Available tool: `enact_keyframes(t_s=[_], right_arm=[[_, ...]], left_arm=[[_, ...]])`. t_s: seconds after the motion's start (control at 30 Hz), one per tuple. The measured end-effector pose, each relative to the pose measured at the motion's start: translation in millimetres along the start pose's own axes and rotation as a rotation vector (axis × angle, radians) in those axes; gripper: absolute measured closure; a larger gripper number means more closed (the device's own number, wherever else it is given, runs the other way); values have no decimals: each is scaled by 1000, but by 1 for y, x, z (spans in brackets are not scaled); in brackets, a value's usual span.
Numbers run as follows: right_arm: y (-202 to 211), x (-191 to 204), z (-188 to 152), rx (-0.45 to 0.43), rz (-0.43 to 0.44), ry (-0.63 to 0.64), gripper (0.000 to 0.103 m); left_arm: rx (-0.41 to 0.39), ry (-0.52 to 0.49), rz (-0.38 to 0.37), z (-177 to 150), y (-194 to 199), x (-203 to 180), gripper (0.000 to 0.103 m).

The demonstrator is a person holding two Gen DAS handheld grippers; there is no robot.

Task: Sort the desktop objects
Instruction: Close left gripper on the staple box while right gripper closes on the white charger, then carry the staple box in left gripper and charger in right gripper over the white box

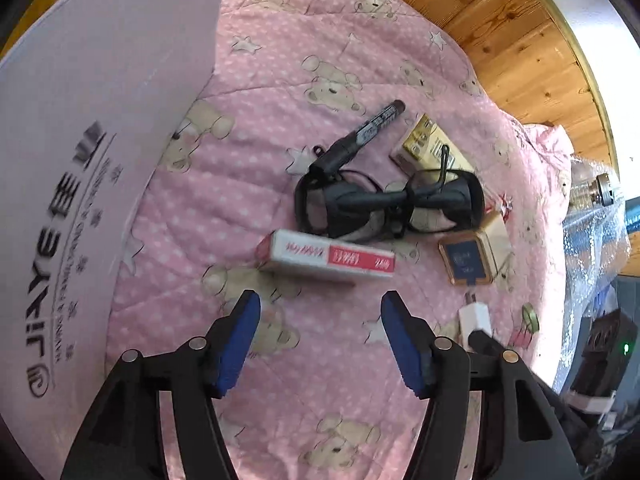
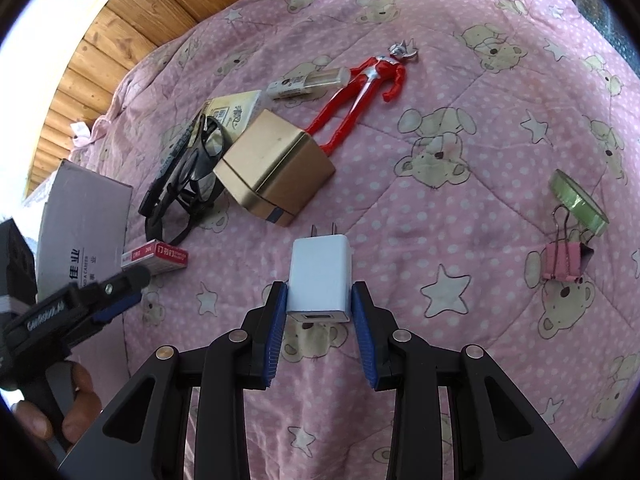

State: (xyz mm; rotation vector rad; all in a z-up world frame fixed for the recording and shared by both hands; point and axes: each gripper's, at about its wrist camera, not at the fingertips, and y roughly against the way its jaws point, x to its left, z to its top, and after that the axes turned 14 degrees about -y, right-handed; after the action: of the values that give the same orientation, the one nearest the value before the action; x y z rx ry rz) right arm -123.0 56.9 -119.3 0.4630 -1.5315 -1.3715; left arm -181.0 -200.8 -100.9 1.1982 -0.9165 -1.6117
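Right claw (image 2: 318, 304): your blue pads clamp the white charger (image 2: 320, 280) by its two sides.
Charger axis: long axis runs away from you, prongs pointing far, USB port toward you, above the pink quilt (image 2: 460, 128).
Left claw (image 1: 320, 320): spread wide and empty, above the quilt.
Staple box (image 1: 326, 256): just beyond your left claw, long axis left-right.
Glasses (image 1: 384, 204): farther, behind the box.
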Motion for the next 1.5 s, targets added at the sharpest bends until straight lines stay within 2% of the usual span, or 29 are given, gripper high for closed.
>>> enact_keyframes(t_s=[0.1, 0.17, 0.3, 0.33, 0.37, 0.47, 0.57, 0.7, 1.03, 1.5], right_arm=[[0, 3, -1, 4, 3, 9, 69], [-1, 3, -1, 8, 4, 9, 69], [-3, 2, -2, 14, 5, 5, 69], [-4, 2, -2, 15, 5, 5, 69], [-4, 2, -3, 15, 5, 5, 69], [-4, 2, -2, 16, 7, 1, 69], [-3, 3, -1, 13, 10, -3, 69], [0, 7, -3, 13, 15, 7, 69], [18, 22, -23, 15, 17, 72, 69], [41, 39, -68, 27, 24, 146, 69]], left_arm=[[-33, -39, 43, 2, 9, -4, 39], [-34, -50, 48, 6, 2, -9, 33], [-12, -59, 72, 19, -19, -16, 32], [-12, -70, 71, 18, -18, -15, 36], [-11, -81, 70, 17, -18, -13, 51], [27, -100, 42, 13, -15, -4, 78], [40, -96, 33, 6, -8, 5, 84], [44, -75, 14, -2, -2, 9, 88], [57, -201, 66, -13, 27, -28, 88], [26, -272, 56, -42, 72, -54, 88]])
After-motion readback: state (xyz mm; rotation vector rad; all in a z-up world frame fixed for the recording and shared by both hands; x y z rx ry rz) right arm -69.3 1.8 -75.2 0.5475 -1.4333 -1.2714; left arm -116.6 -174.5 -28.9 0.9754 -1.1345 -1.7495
